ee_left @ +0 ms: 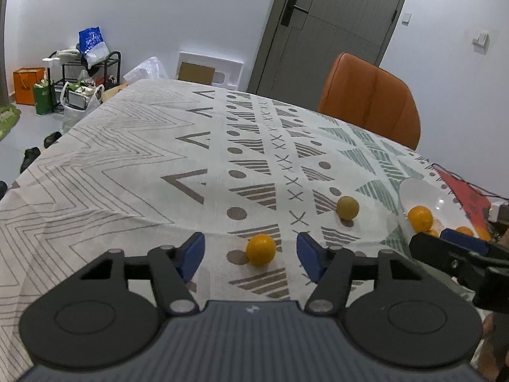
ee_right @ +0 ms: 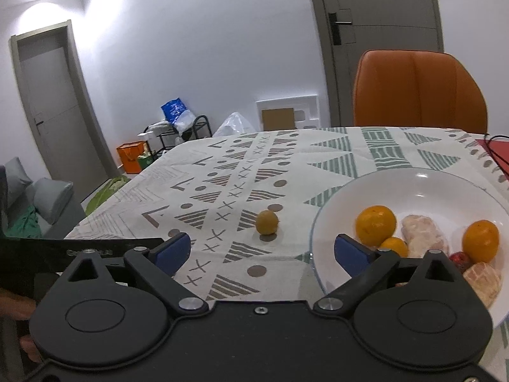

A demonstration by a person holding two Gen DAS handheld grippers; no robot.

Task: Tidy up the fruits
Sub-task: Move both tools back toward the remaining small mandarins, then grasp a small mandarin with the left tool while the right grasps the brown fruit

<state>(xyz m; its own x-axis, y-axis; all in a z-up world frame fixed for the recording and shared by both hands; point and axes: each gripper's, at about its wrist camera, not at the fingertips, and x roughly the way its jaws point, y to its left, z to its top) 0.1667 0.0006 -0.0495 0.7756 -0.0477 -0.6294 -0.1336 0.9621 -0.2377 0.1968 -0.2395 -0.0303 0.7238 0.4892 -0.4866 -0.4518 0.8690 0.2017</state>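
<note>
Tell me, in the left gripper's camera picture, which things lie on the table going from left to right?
Orange fruit between the open blue fingers, then the dull yellowish fruit, then the white bowl of oranges.

Probably a home: clothed dining table (ee_left: 133,159), sofa (ee_right: 47,203).

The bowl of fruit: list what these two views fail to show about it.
- Bowl, right wrist view: its near rim is hidden by the right claw body.
- Bowl, left wrist view: the right claw's arm covers most of the fruit, so no full count.
- Small red fruit: mostly hidden, type unclear.
</note>
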